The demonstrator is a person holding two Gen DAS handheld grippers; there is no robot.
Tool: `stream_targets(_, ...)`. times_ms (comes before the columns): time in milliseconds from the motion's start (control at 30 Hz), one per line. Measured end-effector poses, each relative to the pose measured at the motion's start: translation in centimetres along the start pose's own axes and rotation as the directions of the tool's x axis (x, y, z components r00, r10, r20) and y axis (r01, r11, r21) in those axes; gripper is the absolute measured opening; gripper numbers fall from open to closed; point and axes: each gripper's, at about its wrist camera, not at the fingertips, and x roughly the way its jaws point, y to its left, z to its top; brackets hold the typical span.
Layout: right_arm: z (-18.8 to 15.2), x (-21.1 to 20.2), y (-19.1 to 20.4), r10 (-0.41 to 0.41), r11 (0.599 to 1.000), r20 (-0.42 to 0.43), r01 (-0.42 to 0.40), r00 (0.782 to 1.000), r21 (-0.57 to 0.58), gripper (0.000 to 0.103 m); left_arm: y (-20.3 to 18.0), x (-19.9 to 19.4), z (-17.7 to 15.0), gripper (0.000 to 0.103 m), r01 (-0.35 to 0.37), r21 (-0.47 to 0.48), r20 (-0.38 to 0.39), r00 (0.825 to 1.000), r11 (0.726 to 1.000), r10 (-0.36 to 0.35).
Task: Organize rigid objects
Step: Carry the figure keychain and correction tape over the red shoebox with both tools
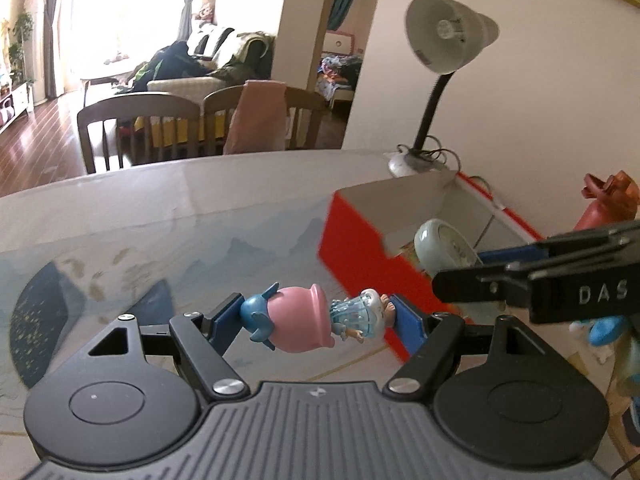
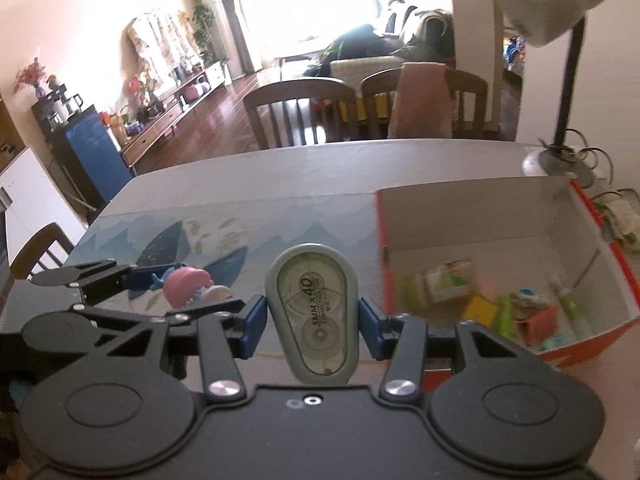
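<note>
figurine point(image 1: 304, 322): glossy plastic | box point(image 2: 576, 200): matt cardboard | table point(image 1: 200, 216): glossy

Pink-and-blue toy figurine point(image 1: 304, 320) lying sideways between blue fingers point(image 1: 406, 322), grey-green correction tape point(image 2: 313, 314) standing upright between fingers, orange box point(image 2: 576, 216) sitting open holding small items

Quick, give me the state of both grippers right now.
Left gripper: shut on the pink and blue toy figure.
Right gripper: shut on the correction tape, close beside the orange box.
</note>
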Motion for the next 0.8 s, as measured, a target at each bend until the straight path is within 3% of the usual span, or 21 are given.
stream_targets(533, 0.0, -1.1, -9.1, -0.084, 0.995, 0.038, 0.082, 0.996, 0.05, 0.049, -7.5, 5.5, 4.9, 0.079, 0.005, 0.046, -0.02, 1.0, 0.999, -0.005)
stream_targets(800, 1.2, -0.8, -14.6, -0.157, 0.984, 0.05, 0.152, 0.986, 0.098, 0.049, -10.4, 10.8, 7.3, 0.079, 0.012, 0.091, -0.091, 0.996, 0.996, -0.004)
